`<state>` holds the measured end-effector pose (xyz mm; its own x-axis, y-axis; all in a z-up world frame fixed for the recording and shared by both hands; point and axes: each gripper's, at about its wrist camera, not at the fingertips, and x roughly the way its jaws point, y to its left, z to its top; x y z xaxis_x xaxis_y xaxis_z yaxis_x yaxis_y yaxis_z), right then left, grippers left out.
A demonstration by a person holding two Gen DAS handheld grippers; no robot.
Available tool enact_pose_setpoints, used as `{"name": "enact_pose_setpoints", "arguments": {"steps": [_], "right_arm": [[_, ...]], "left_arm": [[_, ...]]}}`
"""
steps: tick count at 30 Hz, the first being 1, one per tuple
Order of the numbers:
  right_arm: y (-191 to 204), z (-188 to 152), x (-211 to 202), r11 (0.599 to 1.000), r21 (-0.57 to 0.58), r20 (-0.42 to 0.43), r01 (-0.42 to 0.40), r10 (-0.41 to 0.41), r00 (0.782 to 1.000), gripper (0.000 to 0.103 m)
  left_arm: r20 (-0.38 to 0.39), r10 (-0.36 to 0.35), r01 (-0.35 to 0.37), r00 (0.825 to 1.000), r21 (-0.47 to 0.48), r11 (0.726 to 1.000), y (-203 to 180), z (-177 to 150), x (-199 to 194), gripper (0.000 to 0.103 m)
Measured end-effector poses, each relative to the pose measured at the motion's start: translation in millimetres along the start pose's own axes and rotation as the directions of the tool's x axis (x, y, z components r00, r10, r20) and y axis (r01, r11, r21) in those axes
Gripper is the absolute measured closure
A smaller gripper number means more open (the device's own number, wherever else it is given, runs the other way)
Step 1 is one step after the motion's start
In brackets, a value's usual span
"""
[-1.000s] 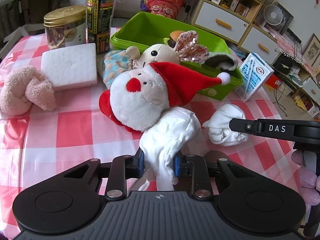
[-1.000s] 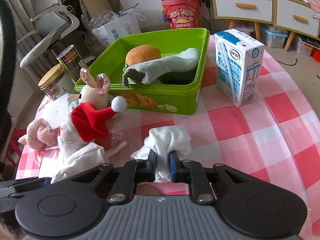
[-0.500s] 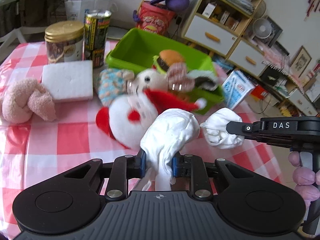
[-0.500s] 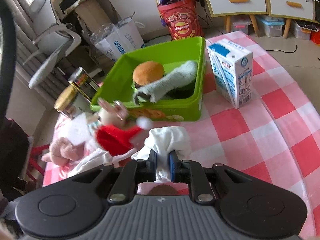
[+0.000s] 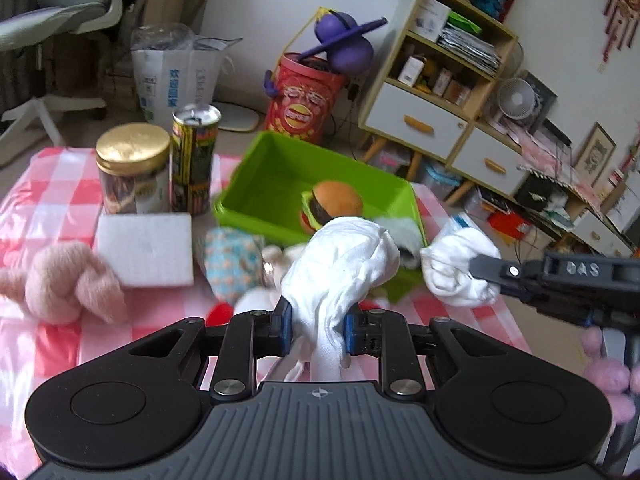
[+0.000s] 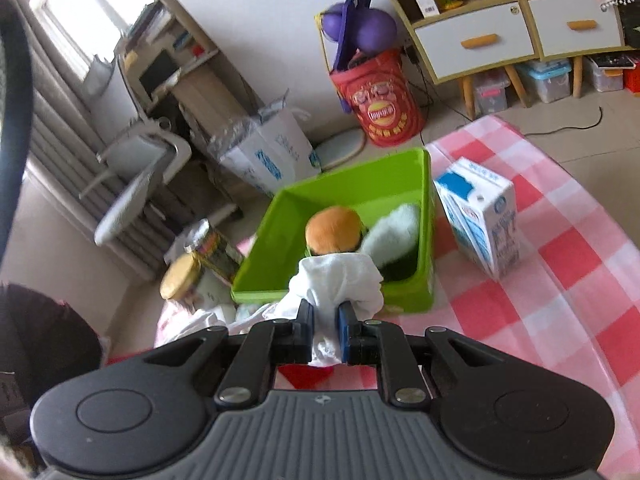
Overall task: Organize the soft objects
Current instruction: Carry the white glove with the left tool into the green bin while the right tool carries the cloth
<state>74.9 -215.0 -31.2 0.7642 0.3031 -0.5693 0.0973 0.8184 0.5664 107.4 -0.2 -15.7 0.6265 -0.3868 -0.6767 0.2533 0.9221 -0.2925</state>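
White cloths (image 5: pixel 340 268) | both fingers clamped, one each | checked tablecloth (image 6: pixel 560 300) | green bin (image 6: pixel 276 240)

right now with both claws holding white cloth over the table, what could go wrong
The left claw pinches only the tail of its white cloth, so the bundle may slip free. The right claw grips its white cloth similarly low. The green bin already holds a burger toy, so a dropped cloth may catch the rim.
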Motion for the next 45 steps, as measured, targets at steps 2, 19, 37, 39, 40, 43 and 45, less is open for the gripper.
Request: {"name": "enact_pose_setpoints", "arguments": {"steps": [2, 19, 37, 39, 40, 43, 45], "right_arm": [[0.4, 4.4, 3.7, 1.0, 0.011, 0.022, -0.019, 0.019, 1.0, 0.103], [-15.8, 17.5, 68.5, 0.995, 0.066, 0.097, -0.081, 0.075, 0.992, 0.103], [-27.3, 14.3, 106.0, 0.997, 0.005, 0.051, 0.078, -0.078, 0.996, 0.103], [-25.9, 13.9, 105.8, 0.997, 0.0, 0.051, 0.08, -0.08, 0.996, 0.103], [-25.4, 13.8, 106.0, 0.997, -0.003, 0.05, 0.082, -0.082, 0.995, 0.103], [-23.9, 14.5, 104.6, 0.997, -0.015, 0.045, 0.082, -0.081, 0.996, 0.1], [-24.0, 15.4, 102.4, 0.997, -0.015, 0.043, 0.081, -0.081, 0.996, 0.099]], "left_arm": [[0.008, 0.019, -0.019, 1.0, 0.003, 1.0, 1.2, 10.5, 5.6, 0.08], [-0.048, 0.131, -0.131, 0.99, -0.008, 0.991, 7.2, 65.4, 121.1, 0.08], [-0.185, 0.227, -0.214, 0.956, 0.088, 0.973, 6.3, 72.3, 186.4, 0.08], [-0.184, 0.234, -0.219, 0.955, 0.096, 0.971, 4.7, 72.4, 186.6, 0.078], [-0.18, 0.233, -0.217, 0.956, 0.102, 0.971, 3.8, 71.9, 185.5, 0.076], [-0.15, 0.231, -0.216, 0.961, 0.114, 0.97, 0.9, 72.2, 179.8, 0.067], [-0.145, 0.227, -0.213, 0.963, 0.105, 0.971, 1.5, 72.9, 176.5, 0.061]]}}
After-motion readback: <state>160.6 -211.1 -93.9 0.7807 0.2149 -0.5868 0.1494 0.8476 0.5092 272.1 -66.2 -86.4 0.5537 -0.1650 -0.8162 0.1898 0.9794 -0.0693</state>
